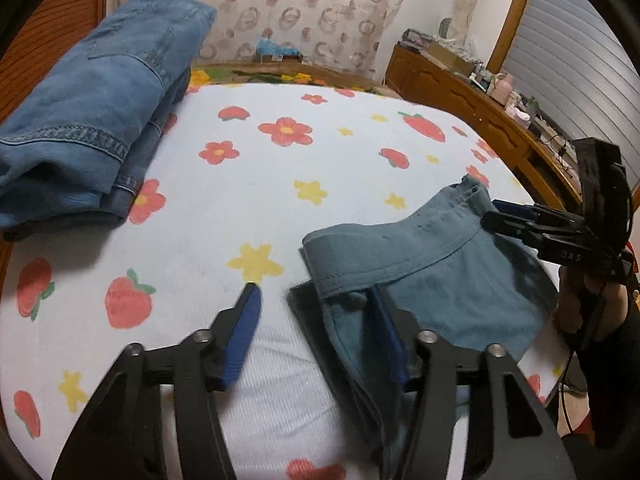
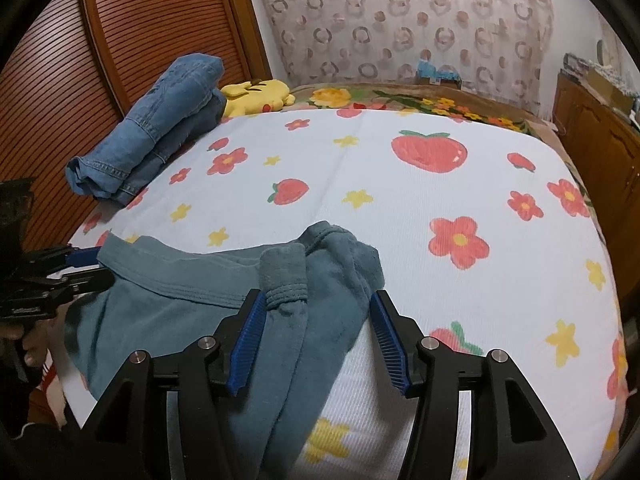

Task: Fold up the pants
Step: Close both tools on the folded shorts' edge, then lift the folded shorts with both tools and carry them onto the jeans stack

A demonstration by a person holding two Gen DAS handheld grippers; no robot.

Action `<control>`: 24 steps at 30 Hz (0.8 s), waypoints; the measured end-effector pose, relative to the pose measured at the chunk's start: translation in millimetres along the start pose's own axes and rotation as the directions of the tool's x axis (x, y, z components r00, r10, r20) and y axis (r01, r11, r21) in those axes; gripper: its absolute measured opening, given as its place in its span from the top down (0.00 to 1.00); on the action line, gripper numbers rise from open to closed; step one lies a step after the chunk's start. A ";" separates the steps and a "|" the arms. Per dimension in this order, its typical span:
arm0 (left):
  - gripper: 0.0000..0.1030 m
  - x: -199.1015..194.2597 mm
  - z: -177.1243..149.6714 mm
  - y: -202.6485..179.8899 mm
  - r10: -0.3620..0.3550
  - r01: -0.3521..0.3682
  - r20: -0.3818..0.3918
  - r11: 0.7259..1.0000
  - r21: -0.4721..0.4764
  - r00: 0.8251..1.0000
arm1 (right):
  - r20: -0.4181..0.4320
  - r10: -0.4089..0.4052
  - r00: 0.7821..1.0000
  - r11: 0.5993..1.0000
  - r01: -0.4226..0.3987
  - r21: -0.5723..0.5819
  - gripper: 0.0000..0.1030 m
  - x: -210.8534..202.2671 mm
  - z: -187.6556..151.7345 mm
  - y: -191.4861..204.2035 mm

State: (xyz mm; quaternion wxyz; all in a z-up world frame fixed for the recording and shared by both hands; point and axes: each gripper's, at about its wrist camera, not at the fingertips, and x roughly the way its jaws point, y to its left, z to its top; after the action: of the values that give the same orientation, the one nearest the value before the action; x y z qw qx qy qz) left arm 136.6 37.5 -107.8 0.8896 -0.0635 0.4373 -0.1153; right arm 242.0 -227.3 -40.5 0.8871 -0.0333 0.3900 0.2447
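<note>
A: Lying on the near edge of the flowered bedsheet (image 2: 400, 208), the teal pants (image 2: 180, 288) are the landmark for this figure. Where do the tongs stand against them?

B: The left gripper (image 1: 316, 312) is parted, its jaws not pressing on anything; one blue pad (image 1: 244, 332) sits over bare sheet just beside the pants' hem, the other lies against the cloth's edge. The right gripper (image 2: 318, 312) is also parted, a fold of the pants lying loosely between its pads (image 2: 250, 336) without being pinched.

A: And beyond the pants?

B: Folded blue jeans (image 1: 88, 112) rest well apart from them, at the far-left side of the sheet beside a slatted wooden door (image 2: 120, 40). A yellow plush toy (image 2: 256, 96) lies just behind the jeans. A patterned curtain (image 2: 400, 20) hangs farther back still.
</note>
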 end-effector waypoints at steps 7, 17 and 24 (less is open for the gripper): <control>0.59 2.4 2.5 -0.2 -0.031 0.030 -0.022 0.999 -0.014 0.999 | -0.015 -0.003 1.000 1.000 0.003 -0.016 0.45 0.9 -0.8 4.9; 0.87 -0.5 0.0 -4.9 -0.087 0.087 -0.042 0.996 0.001 0.995 | -0.037 0.070 0.997 0.997 -0.071 -0.013 0.73 4.1 0.1 8.8; 0.89 -19.6 11.6 -9.0 -0.130 0.130 0.006 0.991 0.028 0.992 | -0.031 0.106 0.994 0.994 -0.106 -0.014 0.80 -1.1 10.2 7.2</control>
State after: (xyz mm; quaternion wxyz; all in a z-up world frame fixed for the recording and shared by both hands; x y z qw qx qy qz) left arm 132.9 34.0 -83.9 0.8827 -0.0797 0.4273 -0.1787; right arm 245.0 -219.0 -31.7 0.8666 -0.0232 0.4026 0.2939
